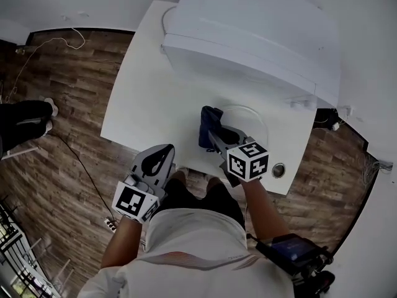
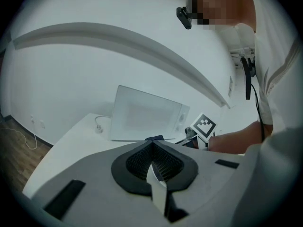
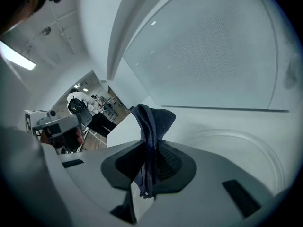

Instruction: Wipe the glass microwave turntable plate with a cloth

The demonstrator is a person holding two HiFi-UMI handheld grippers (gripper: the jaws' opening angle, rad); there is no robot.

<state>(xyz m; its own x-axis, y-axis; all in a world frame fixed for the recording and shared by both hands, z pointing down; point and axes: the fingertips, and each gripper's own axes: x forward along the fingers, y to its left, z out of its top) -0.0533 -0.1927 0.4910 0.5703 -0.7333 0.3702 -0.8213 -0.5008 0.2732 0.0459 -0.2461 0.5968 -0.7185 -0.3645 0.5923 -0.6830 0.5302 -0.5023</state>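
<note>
The glass turntable plate [image 1: 253,118] lies flat on the white table [image 1: 149,92], just in front of the microwave [image 1: 260,36]. My right gripper [image 1: 211,133] hovers at the plate's left rim, shut on a dark blue cloth [image 1: 209,123] that sticks up from the jaws. In the right gripper view the cloth [image 3: 151,122] hangs pinched in that gripper [image 3: 150,148], with the plate [image 3: 239,148] to the right below the microwave door [image 3: 213,56]. My left gripper [image 1: 162,151] is held off the table's front edge, shut on nothing; its jaws [image 2: 152,148] meet with no gap.
The microwave [image 2: 147,115] stands at the table's back, door closed, with a loose plug [image 2: 98,126] beside it. A round cable hole [image 1: 278,170] sits in the table's front right corner. Wood floor with a power strip [image 1: 110,224] and a bystander's legs [image 1: 25,120] lie to the left.
</note>
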